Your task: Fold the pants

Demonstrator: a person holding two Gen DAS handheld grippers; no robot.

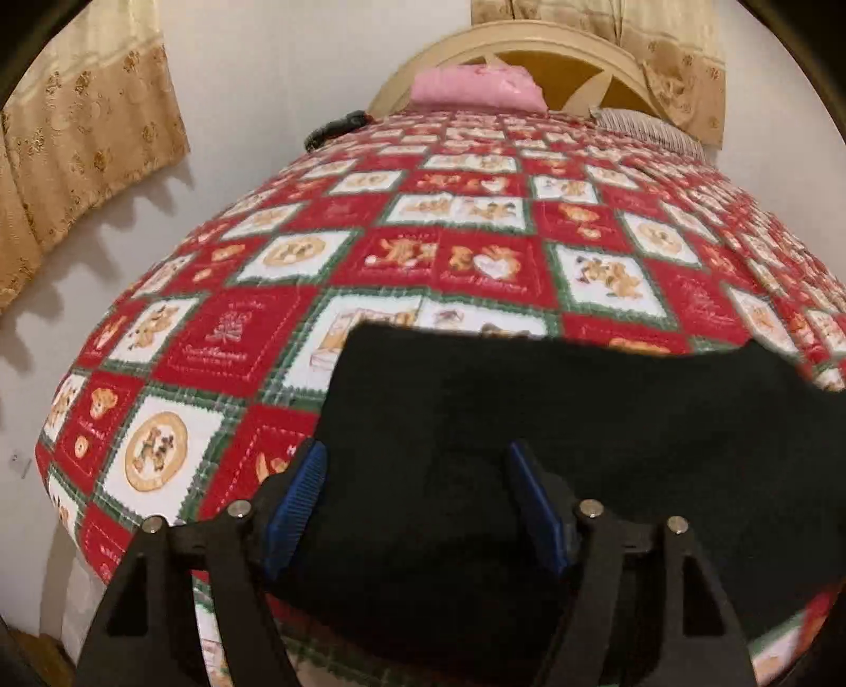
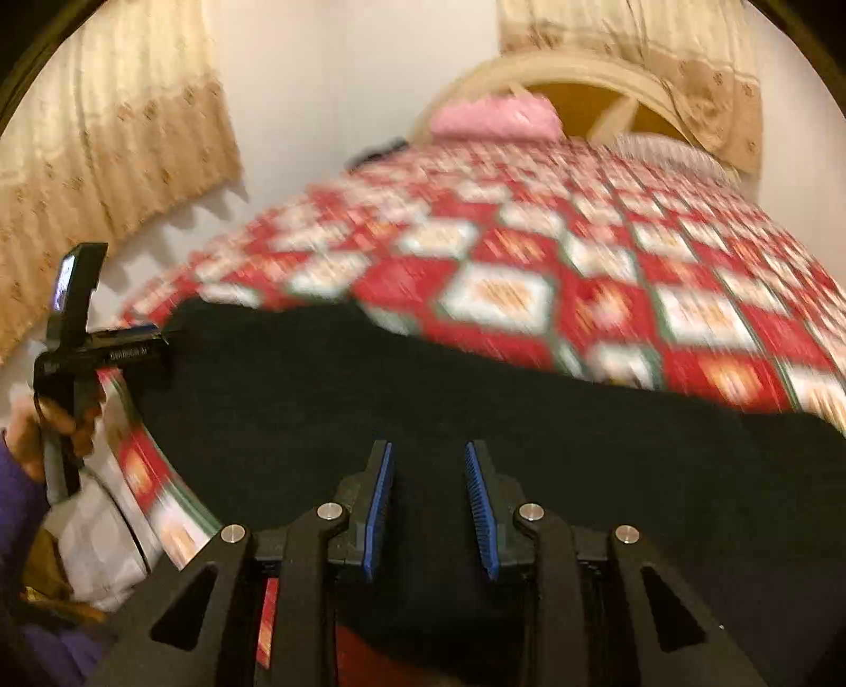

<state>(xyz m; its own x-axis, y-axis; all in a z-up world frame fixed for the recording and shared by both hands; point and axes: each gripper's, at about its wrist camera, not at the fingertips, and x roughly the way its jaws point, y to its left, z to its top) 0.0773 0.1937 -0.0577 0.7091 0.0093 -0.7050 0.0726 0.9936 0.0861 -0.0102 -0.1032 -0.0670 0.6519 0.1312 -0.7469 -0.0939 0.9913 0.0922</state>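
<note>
The black pants [image 1: 555, 423] lie flat across the near end of the bed, on a red, white and green patchwork quilt [image 1: 423, 253]. Just above the pants' left part hangs my left gripper [image 1: 416, 452], open, its blue pads wide apart with nothing pinched between them. In the blurred right wrist view the same pants [image 2: 476, 401] stretch from the bed's left edge to the right. My right gripper [image 2: 429, 449] hovers over their middle, pads a moderate gap apart, no fold visibly caught. A person's hand [image 2: 58, 423] holds the left tool's handle.
A pink pillow [image 1: 476, 87] and a striped pillow [image 1: 650, 127] lie at the far end by the cream headboard [image 1: 534, 45]. A small dark object [image 1: 338, 127] rests on the far left edge. Beige curtains [image 1: 79, 158] hang on the wall left of the bed.
</note>
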